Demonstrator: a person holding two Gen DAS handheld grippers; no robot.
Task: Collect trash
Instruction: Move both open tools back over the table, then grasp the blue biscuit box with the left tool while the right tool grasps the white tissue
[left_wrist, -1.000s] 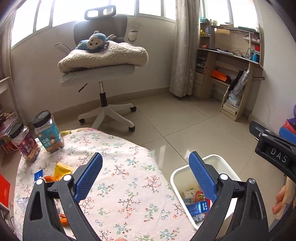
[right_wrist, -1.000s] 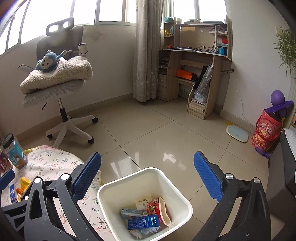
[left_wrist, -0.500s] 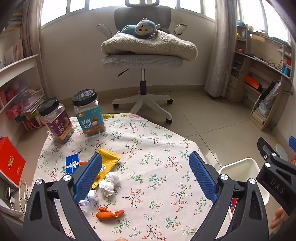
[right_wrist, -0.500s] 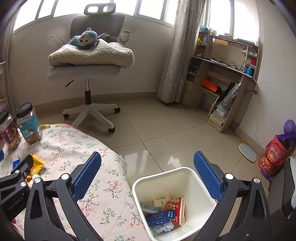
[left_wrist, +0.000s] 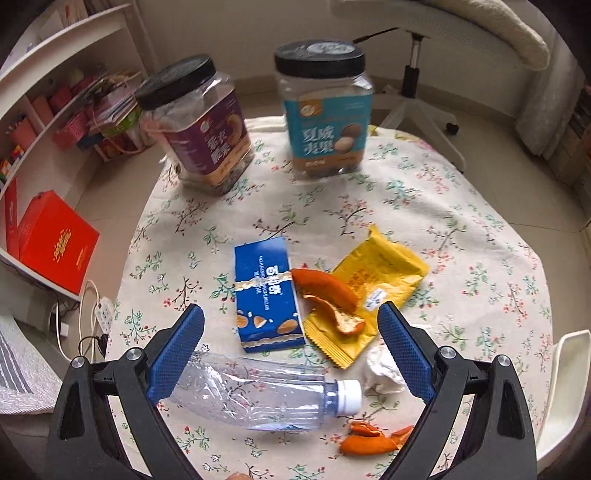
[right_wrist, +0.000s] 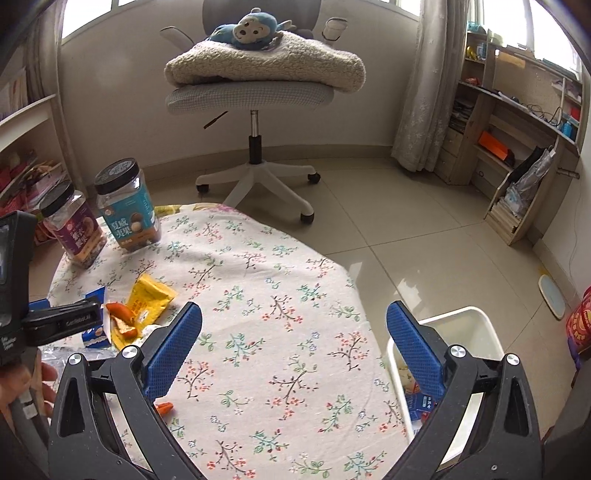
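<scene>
left hand-held gripper (left_wrist: 291, 347): we've got it spread wide over the litter, gripping nothing
right hand-held gripper (right_wrist: 293, 345): fingers apart too, nothing held
bottle (left_wrist: 258, 391): lying flat on the counter (left_wrist: 461, 221), long axis left-right, cap toward our right
bin (right_wrist: 465, 328): beside the counter, right side

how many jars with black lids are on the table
2. The purple jar stands at the far left of the table. The blue jar stands to its right, apart from it. Both are upright behind the trash. The views do not cover the whole table, so more may be hidden.
</scene>
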